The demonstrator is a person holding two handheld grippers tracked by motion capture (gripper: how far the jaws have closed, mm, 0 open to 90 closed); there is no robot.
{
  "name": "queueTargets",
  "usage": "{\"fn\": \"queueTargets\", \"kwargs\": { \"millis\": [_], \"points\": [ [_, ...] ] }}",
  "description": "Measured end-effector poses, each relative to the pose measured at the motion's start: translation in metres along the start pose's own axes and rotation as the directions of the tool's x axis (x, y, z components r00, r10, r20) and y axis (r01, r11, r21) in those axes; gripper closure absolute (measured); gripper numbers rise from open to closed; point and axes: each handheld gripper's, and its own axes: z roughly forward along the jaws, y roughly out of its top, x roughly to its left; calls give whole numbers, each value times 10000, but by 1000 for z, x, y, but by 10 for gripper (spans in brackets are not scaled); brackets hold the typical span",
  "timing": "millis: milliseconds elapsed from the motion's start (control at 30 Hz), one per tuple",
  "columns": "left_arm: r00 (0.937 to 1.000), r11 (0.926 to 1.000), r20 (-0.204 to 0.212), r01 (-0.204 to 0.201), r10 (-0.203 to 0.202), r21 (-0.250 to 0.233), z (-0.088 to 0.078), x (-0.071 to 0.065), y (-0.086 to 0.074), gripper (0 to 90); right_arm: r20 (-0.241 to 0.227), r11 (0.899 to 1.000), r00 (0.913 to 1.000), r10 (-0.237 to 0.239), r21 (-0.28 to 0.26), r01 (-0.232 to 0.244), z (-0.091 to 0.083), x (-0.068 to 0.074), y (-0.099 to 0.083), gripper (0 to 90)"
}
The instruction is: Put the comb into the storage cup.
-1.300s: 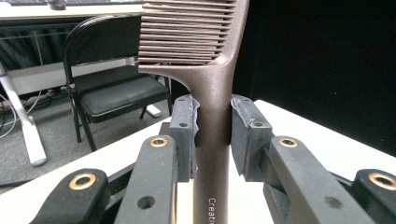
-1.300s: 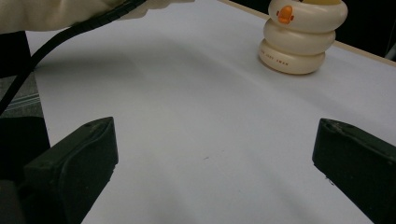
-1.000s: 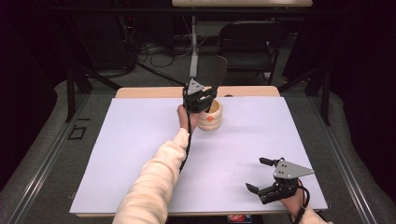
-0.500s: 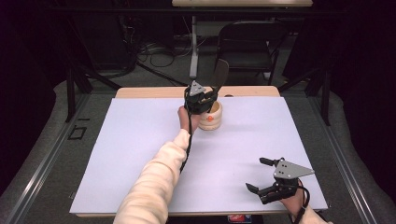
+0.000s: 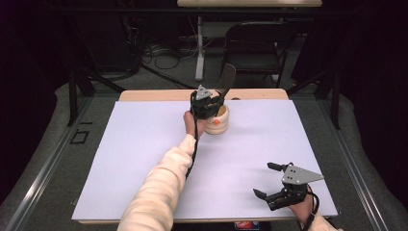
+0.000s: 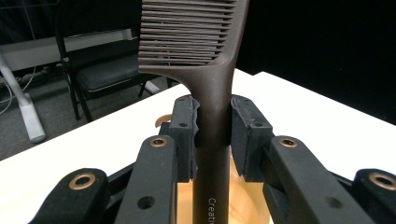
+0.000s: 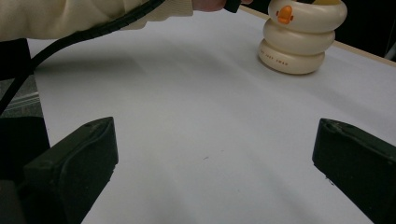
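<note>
Nearest to you, at the front right of the white tabletop point(image 5: 144, 159), your right gripper point(image 5: 269, 182) rests low in your hand with its jaws spread wide and nothing between them; in the right gripper view the two black jaws stand far apart at the lower corners over bare white surface. Your left forearm in its cream sleeve point(image 5: 159, 192) reaches up the middle of the tabletop, the black cable point(image 5: 191, 159) trailing along beside it. At the far end of that reach, near the back edge, your left gripper point(image 5: 208, 102) sits right over the cream holder point(image 5: 217, 122), a ringed, stacked-looking pot with a small orange beak point(image 7: 284, 15) on its front. Its jaws are drawn in narrow and clamped on the dark brown comb point(image 6: 212, 93): in the left gripper view the pads point(image 6: 184, 130) press the handle from both sides, just below where the teeth begin. The comb stands nearly upright, its toothed end rising above the gripper and leaning a little toward the back, while the lower handle runs down toward the holder's yellowish inside. Whether the handle's tip touches the bottom, you cannot tell. Beyond the tabletop, a dark folding chair point(image 5: 252, 48) stands on the floor.
</note>
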Motion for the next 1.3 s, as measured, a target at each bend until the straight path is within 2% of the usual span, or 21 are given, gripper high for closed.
{"fn": "queueTargets", "kwargs": {
  "millis": [1300],
  "points": [
    [10000, 9995, 68, -67, 65, 317, 6, -2, -10, 721, 10, 10000, 10000, -1, 6, 1, 0, 0, 0, 0]
  ]
}}
